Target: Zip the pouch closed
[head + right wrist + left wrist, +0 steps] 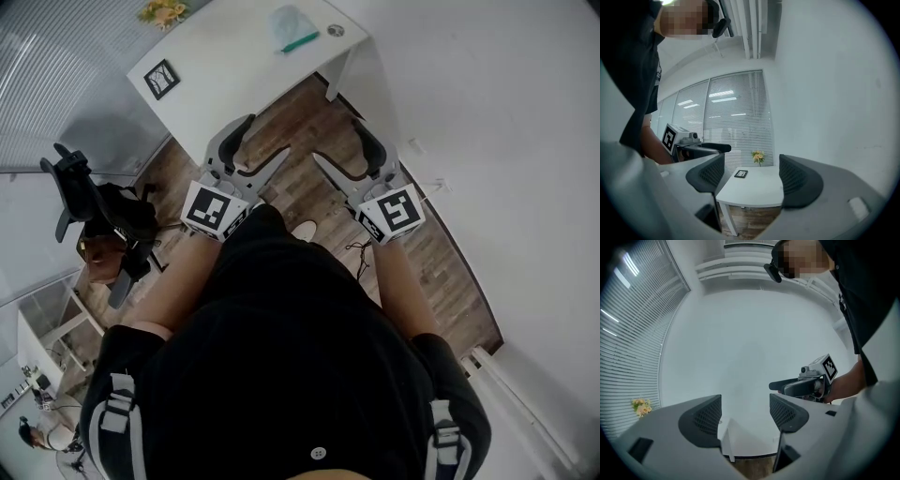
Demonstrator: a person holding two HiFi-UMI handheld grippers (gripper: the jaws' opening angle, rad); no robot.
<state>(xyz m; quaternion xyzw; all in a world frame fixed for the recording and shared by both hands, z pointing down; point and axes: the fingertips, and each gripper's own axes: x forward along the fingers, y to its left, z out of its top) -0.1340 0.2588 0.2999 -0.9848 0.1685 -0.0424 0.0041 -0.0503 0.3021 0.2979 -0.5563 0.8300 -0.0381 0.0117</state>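
The pouch, pale and translucent with a teal zipper strip, lies on the far right part of the white table. Both grippers are held over the wooden floor in front of the table, well short of the pouch. The left gripper is open with nothing between its jaws, and so is the right gripper. In the left gripper view the left gripper frames the table's edge and the right gripper shows beside it. In the right gripper view the right gripper faces the table. The pouch does not show in either gripper view.
On the table also lie a black-framed marker card, a bunch of yellow flowers and a small round thing. A black office chair stands at the left. A white wall runs along the right, window blinds behind the table.
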